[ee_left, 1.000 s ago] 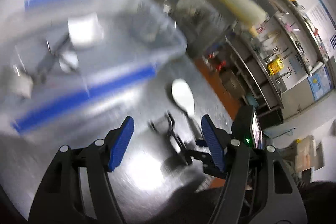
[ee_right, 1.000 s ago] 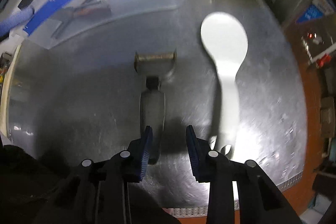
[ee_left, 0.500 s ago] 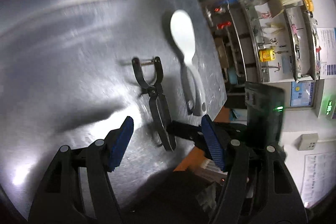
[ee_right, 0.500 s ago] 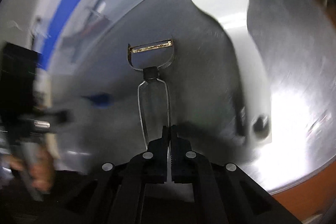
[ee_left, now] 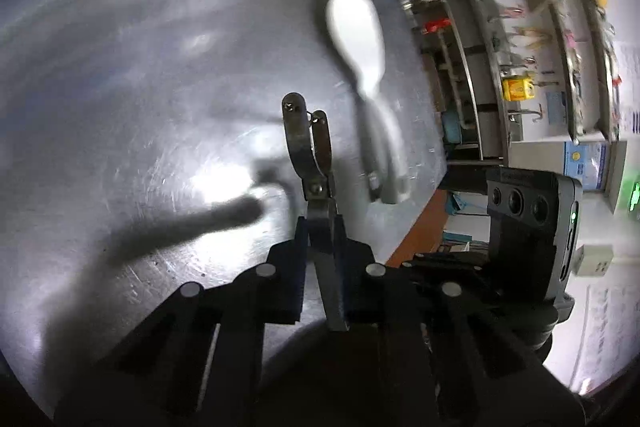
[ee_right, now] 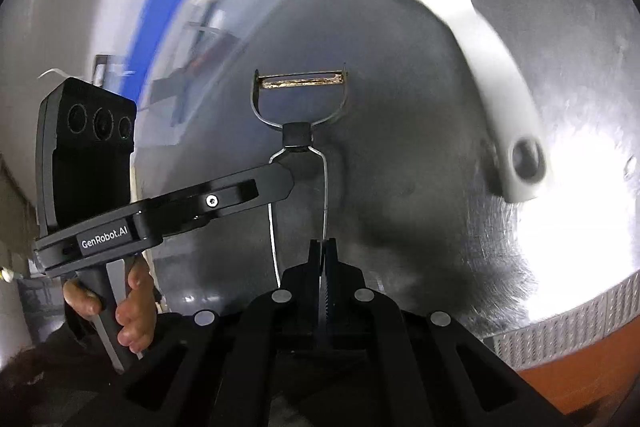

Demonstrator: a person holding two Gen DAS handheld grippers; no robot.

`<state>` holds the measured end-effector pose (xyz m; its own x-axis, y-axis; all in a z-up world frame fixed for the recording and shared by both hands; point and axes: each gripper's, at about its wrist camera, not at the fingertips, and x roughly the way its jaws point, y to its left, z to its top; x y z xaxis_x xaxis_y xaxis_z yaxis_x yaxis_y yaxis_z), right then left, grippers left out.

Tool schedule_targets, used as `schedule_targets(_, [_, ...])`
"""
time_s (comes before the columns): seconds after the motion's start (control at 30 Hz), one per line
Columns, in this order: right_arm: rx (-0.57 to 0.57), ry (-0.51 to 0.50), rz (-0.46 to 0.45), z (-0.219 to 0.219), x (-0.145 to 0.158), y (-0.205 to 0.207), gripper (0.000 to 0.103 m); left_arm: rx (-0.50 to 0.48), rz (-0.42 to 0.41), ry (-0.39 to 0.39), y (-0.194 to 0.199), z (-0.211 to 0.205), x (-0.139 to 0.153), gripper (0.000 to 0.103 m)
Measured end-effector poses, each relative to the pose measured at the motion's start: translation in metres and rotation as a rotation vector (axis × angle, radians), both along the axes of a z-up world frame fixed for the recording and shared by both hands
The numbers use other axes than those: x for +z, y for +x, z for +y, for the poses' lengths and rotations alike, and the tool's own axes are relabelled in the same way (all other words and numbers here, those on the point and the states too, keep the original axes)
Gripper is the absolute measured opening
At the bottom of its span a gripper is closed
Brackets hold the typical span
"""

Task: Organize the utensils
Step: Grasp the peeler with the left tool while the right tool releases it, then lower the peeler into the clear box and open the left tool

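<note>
**Left wrist view: both tongs hold the peeler**

Closest to us, the left tongs (ee_left: 322, 239) are shut tight on the handle of the peeler (ee_left: 310, 147). We see the peeler from its thin side, with its blade end pointing away from us. Its dark shadow falls on the shiny metal table (ee_left: 120, 107) to the left. We cannot tell if the peeler touches the table.

In the right wrist view, the right tongs (ee_right: 325, 255) are pinched shut on one thin wire of the peeler's handle, at the near end. The left tongs come in from the left and meet the handle higher up, just under the neck. A hand (ee_right: 132, 303) holds them from below.

A bit farther off, a white spoon (ee_right: 480, 39) lies flat on the table to the right of the peeler, near it but not touching. Its round end points away.

Farthest back on the left is a clear box (ee_right: 224, 7) with a blue strip. It looks blurry.
</note>
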<state>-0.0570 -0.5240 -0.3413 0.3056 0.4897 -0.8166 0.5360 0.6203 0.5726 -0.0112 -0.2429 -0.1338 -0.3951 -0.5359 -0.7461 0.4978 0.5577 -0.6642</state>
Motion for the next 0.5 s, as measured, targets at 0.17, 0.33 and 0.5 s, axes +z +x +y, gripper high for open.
schedule_targets(0.17, [0.054,-0.119,-0.181,-0.005,0.078,0.02,0.004,-0.005,-0.163,-0.209,0.017,0.009,0.092,0.011])
schedule_targets(0.33, [0.185,-0.27,-0.332,-0.013,0.145,0.109,0.003,0.089,-0.299,-0.322,0.083,0.017,0.162,0.011])
schedule_targets(0.5, [0.32,-0.35,-0.242,-0.01,0.131,0.236,0.004,0.216,-0.333,-0.249,0.175,0.019,0.157,0.011])
